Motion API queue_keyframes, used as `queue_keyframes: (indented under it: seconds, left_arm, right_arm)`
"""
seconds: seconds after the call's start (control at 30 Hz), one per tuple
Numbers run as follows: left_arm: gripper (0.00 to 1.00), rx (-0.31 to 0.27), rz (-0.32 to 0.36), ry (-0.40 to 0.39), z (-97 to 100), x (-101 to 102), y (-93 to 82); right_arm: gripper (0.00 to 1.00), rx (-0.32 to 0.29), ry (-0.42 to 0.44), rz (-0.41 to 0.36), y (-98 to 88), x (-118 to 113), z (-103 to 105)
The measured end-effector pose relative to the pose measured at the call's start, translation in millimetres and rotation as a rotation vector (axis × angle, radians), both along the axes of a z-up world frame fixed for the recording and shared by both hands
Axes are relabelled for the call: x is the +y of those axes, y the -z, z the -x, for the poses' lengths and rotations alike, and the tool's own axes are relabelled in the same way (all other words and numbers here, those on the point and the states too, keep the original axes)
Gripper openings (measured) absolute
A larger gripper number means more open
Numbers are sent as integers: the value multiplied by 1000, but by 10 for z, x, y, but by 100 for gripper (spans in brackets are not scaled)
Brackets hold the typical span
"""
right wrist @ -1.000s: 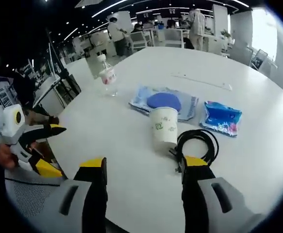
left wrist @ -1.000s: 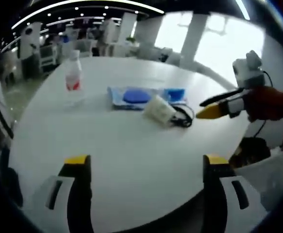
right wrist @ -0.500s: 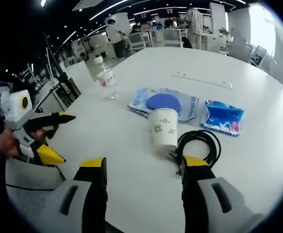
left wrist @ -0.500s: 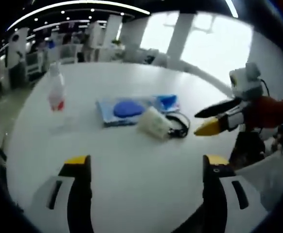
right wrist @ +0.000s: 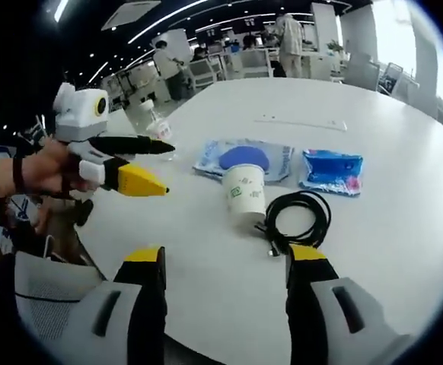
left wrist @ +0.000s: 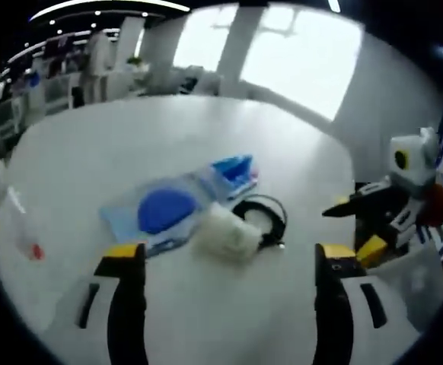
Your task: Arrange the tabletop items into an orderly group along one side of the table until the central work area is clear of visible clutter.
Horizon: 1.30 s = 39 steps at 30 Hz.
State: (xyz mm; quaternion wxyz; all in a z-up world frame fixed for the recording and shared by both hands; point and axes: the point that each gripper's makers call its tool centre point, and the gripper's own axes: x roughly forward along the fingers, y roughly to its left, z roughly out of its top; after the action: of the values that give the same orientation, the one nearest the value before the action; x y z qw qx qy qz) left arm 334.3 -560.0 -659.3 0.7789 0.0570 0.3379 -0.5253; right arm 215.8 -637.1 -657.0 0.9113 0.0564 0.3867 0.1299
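Observation:
On the white round table (right wrist: pixel 404 228) a paper cup (right wrist: pixel 246 190) stands beside a coiled black cable (right wrist: pixel 297 217). Behind them lie a clear bag with a blue disc (right wrist: pixel 243 158) and a blue pouch (right wrist: pixel 332 169). A small bottle (right wrist: pixel 157 128) stands partly hidden behind my left gripper (right wrist: pixel 167 167), which hovers open over the table's left side, held by a hand. My right gripper (right wrist: pixel 223 262) is open at the near edge, holding nothing. In the left gripper view the cup (left wrist: pixel 225 232), cable (left wrist: pixel 266 217), bag (left wrist: pixel 164 209) and pouch (left wrist: pixel 233 169) sit just ahead of the open left gripper (left wrist: pixel 229 262); the right gripper (left wrist: pixel 351 228) is at the right.
A thin white strip (right wrist: pixel 301 122) lies on the far part of the table. The blurred bottle (left wrist: pixel 20 228) is at the left edge of the left gripper view. Chairs, desks and standing people fill the room behind. Bare tabletop (left wrist: pixel 92 144) surrounds the cluster.
My left gripper has risen and moved in over the table toward the bottle and the cluster, so its view has swung closer. The items themselves have not moved.

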Motion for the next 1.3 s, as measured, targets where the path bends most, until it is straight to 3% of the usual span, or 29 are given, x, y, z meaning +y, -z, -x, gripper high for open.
queue_keyframes:
  seconds: [0.33, 0.43, 0.53, 0.67, 1.03, 1.17, 1.3]
  left_arm:
    - [85, 108, 17, 48, -220, -391, 205]
    - [81, 130, 11, 70, -191, -464, 262]
    - [83, 176, 6, 83, -174, -553, 363]
    - [81, 181, -51, 129, -63, -604, 443]
    - [76, 178, -136, 212, -6, -771, 662]
    - [67, 173, -152, 221, -5, -769, 696]
    - [46, 184, -147, 202, -2, -751, 694]
  right_arm:
    - [64, 1, 76, -22, 30, -175, 306]
    - [64, 7, 97, -27, 72, -208, 374]
    - [65, 20, 136, -37, 137, -261, 454]
    - [65, 27, 151, -47, 174, -289, 538]
    - [68, 7, 211, -78, 114, -378, 566]
    - [68, 4, 205, -77, 115, -351, 559]
    - [68, 15, 209, -85, 166, -351, 578]
